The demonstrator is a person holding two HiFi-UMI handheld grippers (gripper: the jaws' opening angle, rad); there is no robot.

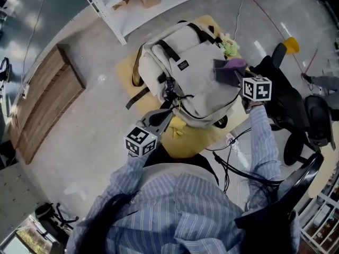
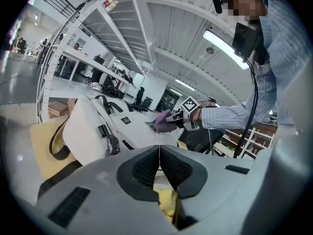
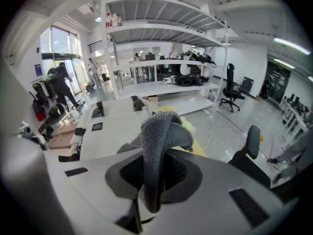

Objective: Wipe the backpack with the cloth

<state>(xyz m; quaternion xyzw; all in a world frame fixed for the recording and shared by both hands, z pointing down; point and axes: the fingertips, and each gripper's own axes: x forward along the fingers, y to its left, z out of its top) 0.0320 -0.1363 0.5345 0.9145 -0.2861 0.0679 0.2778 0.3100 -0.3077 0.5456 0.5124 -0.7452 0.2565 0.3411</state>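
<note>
A cream backpack (image 1: 190, 73) with black straps lies on a yellow surface (image 1: 198, 142). My right gripper (image 1: 229, 74) is shut on a grey-purple cloth (image 1: 231, 66) and holds it against the backpack's right side. In the right gripper view the cloth (image 3: 159, 141) folds up out of the shut jaws, with the backpack (image 3: 110, 126) just beyond. My left gripper (image 1: 169, 107) sits at the backpack's near edge by a tangle of black cords. Its jaws are shut with nothing between them (image 2: 159, 153). The left gripper view shows the backpack (image 2: 93, 126) and the cloth (image 2: 160, 121) ahead.
A small green plush toy (image 1: 230, 45) lies at the backpack's far right. A black office chair (image 1: 296, 110) stands close on the right, with cables (image 1: 233, 163) below it. A white shelf frame (image 1: 106, 15) and a wooden board (image 1: 45, 105) are to the left.
</note>
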